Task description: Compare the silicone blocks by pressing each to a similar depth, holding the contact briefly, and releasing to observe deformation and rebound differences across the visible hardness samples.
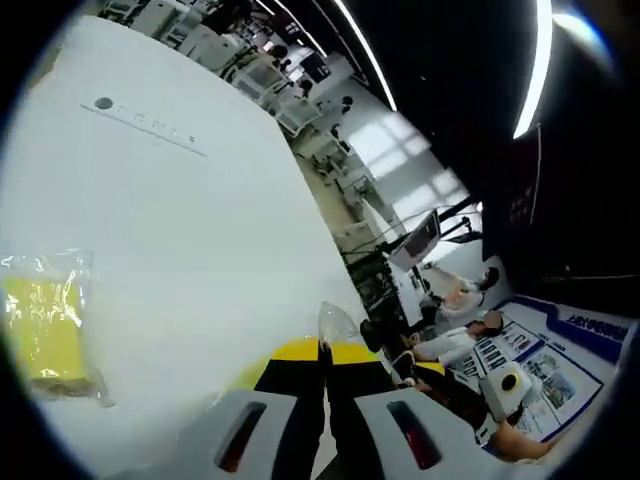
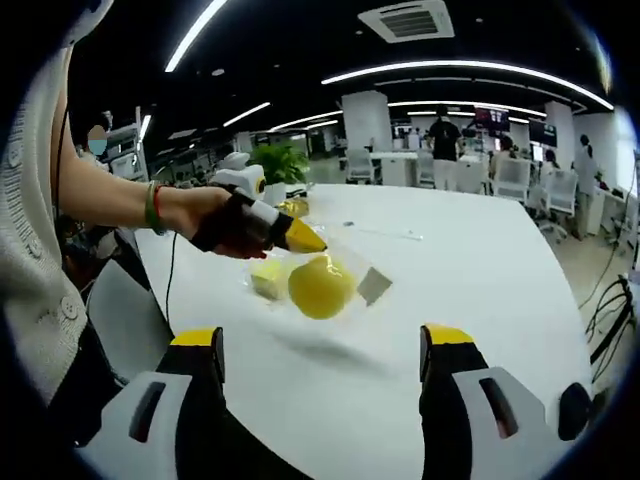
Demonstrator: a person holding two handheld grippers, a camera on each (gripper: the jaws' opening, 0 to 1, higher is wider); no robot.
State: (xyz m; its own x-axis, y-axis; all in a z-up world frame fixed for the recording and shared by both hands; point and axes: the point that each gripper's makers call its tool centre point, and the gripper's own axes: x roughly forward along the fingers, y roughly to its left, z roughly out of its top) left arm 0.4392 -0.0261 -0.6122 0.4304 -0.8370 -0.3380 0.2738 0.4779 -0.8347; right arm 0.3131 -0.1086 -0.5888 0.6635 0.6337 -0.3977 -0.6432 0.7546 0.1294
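The left tongs (image 2: pixel 300 238) pinch a clear bag (image 2: pixel 330 280) holding a yellow block (image 2: pixel 320 287), lifted above the white bench (image 2: pixel 480 290). The right tongs (image 2: pixel 322 355) stand spread at six o'clock. This looks like fetching a sample; next, lay it flat for pressing.

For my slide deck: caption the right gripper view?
Left gripper lifts a bagged yellow block above the white table; right gripper open.

In the left gripper view, the yellow block (image 1: pixel 42 335) in its clear bag (image 1: pixel 55 325) is partly cut by the left edge, and the marks printed on the table (image 1: pixel 200 230) are too small to read. In the right gripper view, the left claw (image 2: pixel 300 240) is half hidden by the hand (image 2: pixel 205 220) holding it, so its jaws cannot be made out. The yellow lumps (image 2: pixel 320 287) in the plastic wrap beneath it are blurred together, their count unclear.
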